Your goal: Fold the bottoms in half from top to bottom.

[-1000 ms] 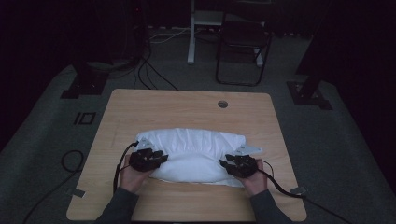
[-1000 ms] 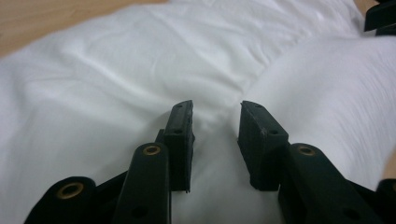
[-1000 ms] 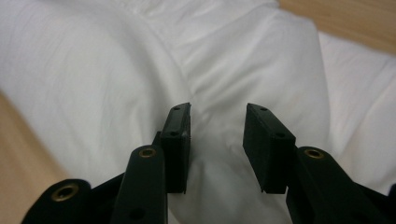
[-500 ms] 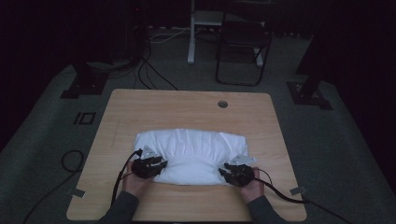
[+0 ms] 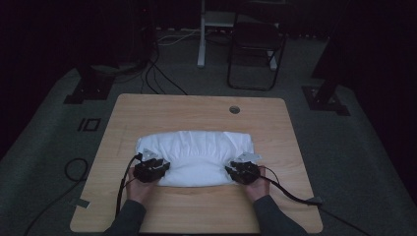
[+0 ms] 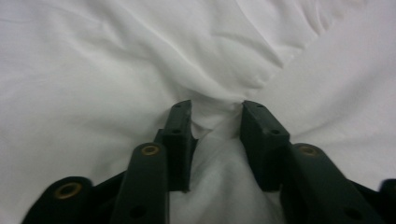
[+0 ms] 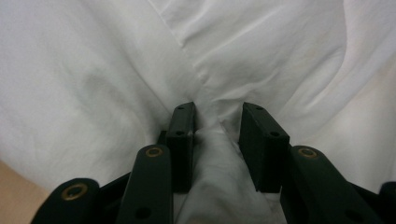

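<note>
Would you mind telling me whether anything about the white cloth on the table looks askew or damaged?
Nothing stands out. The white folded cloth lies rumpled but whole on the light wooden table, a bunched fold between the jaws of the left gripper and of the right gripper.

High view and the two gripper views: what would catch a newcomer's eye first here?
The bright white cloth bundled on the near half of the wooden table stands out against the dark room. The left gripper and the right gripper sit at its two near corners, each with a bunched fold of cloth between its jaws. Beyond the table, a dark chair stands on the floor.
</note>
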`<state>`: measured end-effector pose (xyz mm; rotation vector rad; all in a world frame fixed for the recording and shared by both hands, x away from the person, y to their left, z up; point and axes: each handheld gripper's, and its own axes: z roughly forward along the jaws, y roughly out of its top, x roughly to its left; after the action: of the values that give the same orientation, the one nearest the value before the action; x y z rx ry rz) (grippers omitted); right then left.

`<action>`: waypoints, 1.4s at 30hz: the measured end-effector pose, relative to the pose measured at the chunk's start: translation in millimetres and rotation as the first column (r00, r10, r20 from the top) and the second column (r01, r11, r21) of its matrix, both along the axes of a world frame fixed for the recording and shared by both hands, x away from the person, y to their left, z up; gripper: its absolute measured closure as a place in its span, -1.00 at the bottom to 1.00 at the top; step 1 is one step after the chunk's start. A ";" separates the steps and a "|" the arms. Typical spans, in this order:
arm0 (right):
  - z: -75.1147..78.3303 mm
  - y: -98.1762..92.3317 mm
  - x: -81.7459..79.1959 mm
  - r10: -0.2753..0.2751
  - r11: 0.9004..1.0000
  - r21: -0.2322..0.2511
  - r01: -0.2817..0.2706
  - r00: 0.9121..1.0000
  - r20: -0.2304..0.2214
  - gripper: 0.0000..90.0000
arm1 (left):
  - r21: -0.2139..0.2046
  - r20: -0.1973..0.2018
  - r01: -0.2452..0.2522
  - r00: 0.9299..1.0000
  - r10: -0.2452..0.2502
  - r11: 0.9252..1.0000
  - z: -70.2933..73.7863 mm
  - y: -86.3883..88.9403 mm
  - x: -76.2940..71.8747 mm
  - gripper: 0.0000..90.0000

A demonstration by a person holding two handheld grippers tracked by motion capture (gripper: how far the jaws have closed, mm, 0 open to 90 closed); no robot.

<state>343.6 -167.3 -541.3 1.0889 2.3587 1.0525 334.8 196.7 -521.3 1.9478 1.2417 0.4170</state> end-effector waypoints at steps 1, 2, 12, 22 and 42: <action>0.1 1.4 1.9 -0.006 1.000 0.002 0.006 1.000 -0.002 0.44 | -0.025 0.015 -0.010 1.000 0.010 1.000 4.5 4.2 0.3 0.19; 0.1 1.8 3.4 -0.006 1.000 0.003 0.006 1.000 -0.003 0.44 | -0.047 0.036 -0.022 0.999 0.023 0.999 9.2 9.0 0.4 0.09; -2.5 0.8 2.0 -0.018 1.000 0.022 0.018 1.000 0.014 0.44 | 0.034 -0.019 -0.239 0.971 0.240 0.970 -4.0 36.9 16.6 -0.72; -4.0 -0.4 0.6 -0.019 0.999 0.036 0.018 1.000 0.023 0.44 | 0.076 -0.086 -0.268 0.958 0.274 0.960 -20.6 43.2 26.0 -1.00; -5.0 0.2 -1.2 -0.027 0.999 0.037 0.026 0.999 0.034 0.43 | 0.002 -0.052 -0.205 0.977 0.205 0.979 -19.1 29.6 14.5 0.02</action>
<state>342.4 -167.1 -546.3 1.1032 2.3007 1.0998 349.2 226.3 -540.4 1.8441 1.4829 0.4700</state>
